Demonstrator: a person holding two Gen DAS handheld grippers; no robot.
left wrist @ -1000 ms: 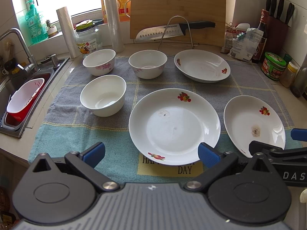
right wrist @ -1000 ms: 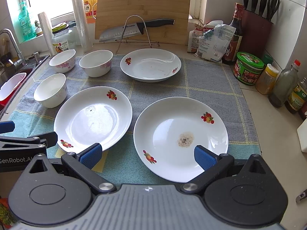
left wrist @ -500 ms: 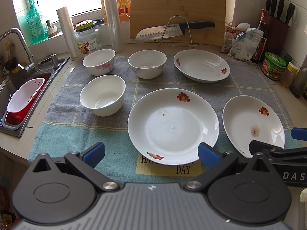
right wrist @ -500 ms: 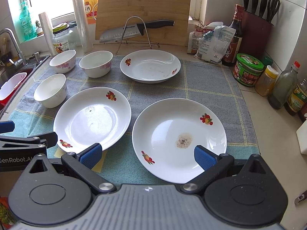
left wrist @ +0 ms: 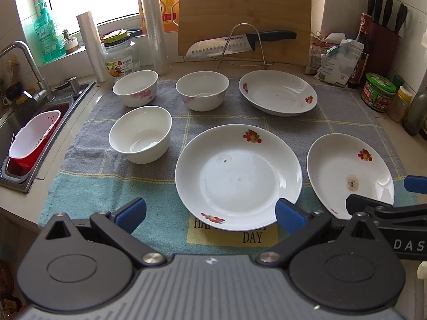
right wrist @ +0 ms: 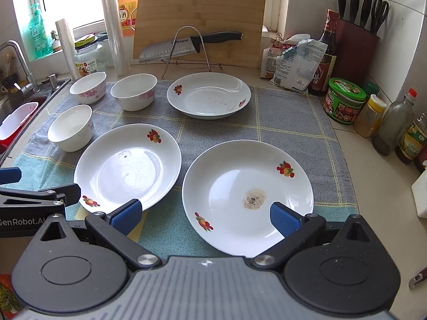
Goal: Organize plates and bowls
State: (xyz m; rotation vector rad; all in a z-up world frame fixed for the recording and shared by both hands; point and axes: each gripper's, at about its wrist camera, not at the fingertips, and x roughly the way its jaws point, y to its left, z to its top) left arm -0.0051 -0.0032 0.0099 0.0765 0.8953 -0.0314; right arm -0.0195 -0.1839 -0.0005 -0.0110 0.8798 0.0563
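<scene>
Since the earlier frames almost nothing had moved: both grippers stayed at the near edge of the counter, and the plates only slid a little in each view.

The left gripper (left wrist: 210,212) was held low and level, its two blue fingers spread wide apart and holding nothing, with the near rim of the middle plate (left wrist: 238,176) between the tips. The right gripper (right wrist: 204,214) was held the same way just beside it, fingers also spread and empty, above the near rim of the right plate (right wrist: 248,194). This plate had a brown stain in its middle.

All dishes lay on a grey and blue checked towel (left wrist: 112,186) spread over a pale kitchen counter (right wrist: 373,186). A sink (left wrist: 16,138) with a red and white basket was at the left. Behind the towel a wooden cutting board (left wrist: 244,13) leaned on the wall, and a knife (left wrist: 240,42) rested on a wire stand in front of it. At the right stood a knife block (right wrist: 356,42), bottles and a green-lidded jar (right wrist: 344,101).

I counted three plates: the two near ones and a far plate (left wrist: 277,92) at the back right, each apart from the others. There were three bowls: a near bowl (left wrist: 140,134) on the left and two back bowls (left wrist: 135,88) in the far row, all upright and not stacked.
</scene>
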